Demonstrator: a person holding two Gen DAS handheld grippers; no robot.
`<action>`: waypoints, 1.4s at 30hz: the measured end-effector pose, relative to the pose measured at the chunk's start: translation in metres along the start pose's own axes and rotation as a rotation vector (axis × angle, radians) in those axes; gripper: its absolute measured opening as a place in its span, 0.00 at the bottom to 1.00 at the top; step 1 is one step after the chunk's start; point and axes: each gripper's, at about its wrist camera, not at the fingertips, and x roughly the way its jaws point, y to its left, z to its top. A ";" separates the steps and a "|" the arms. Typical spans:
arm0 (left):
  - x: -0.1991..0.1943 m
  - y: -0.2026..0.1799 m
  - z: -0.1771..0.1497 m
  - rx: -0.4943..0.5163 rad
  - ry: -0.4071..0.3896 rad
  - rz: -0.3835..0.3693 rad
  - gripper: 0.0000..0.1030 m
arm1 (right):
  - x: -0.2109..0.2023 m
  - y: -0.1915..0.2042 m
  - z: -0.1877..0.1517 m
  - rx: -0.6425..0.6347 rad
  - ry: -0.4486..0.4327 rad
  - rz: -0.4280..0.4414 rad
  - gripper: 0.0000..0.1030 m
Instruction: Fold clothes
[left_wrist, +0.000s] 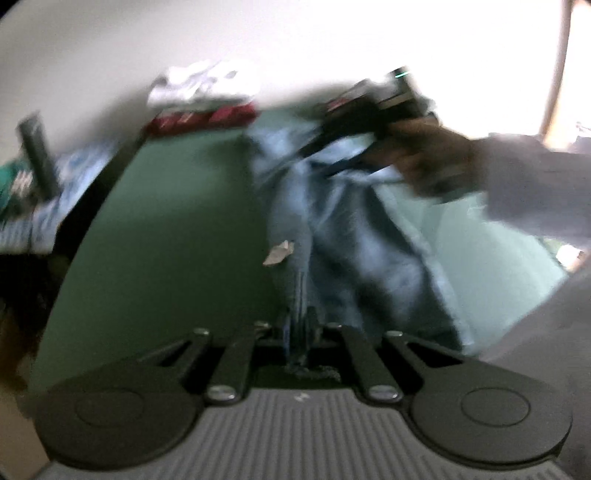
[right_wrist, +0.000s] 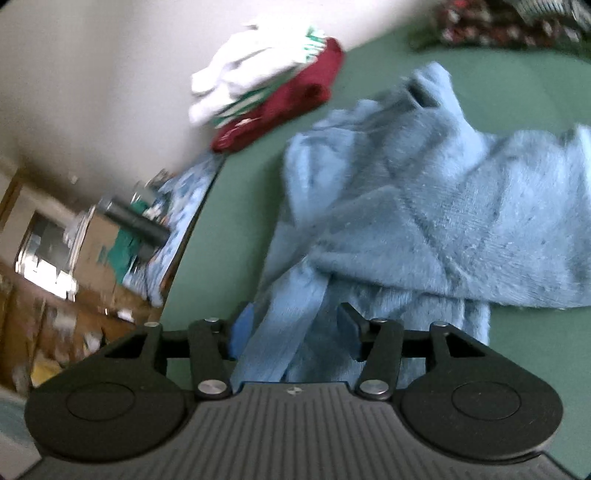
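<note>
A fuzzy light-blue sweater (right_wrist: 424, 221) lies crumpled on the green table (right_wrist: 236, 206). In the left wrist view the sweater (left_wrist: 332, 229) stretches from my left gripper (left_wrist: 297, 332) toward the far side. That gripper is shut on the sweater's edge, which runs between its fingers. My right gripper (right_wrist: 295, 328) is open, with a strip of the sweater lying between its spread fingers. From the left wrist view the right gripper (left_wrist: 369, 107) appears over the sweater's far end, held by a hand (left_wrist: 432, 158) with a grey sleeve. That view is blurred.
A pile of folded white and dark-red clothes (right_wrist: 269, 85) sits at the table's far edge against the wall. Patterned dark fabric (right_wrist: 509, 26) lies at the far right. A paper scrap (left_wrist: 279, 253) rests on the table. Beyond the left table edge are blue-patterned cloth (right_wrist: 177, 229) and boxes.
</note>
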 end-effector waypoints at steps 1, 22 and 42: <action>-0.001 -0.006 0.001 0.013 0.006 -0.019 0.02 | 0.007 -0.004 0.003 0.033 -0.003 0.000 0.52; 0.037 -0.013 -0.031 0.009 0.254 -0.197 0.52 | -0.036 0.003 -0.021 -0.205 0.036 0.069 0.44; 0.092 -0.019 0.007 0.191 0.195 -0.292 0.57 | -0.075 -0.005 -0.111 -0.265 0.067 0.031 0.23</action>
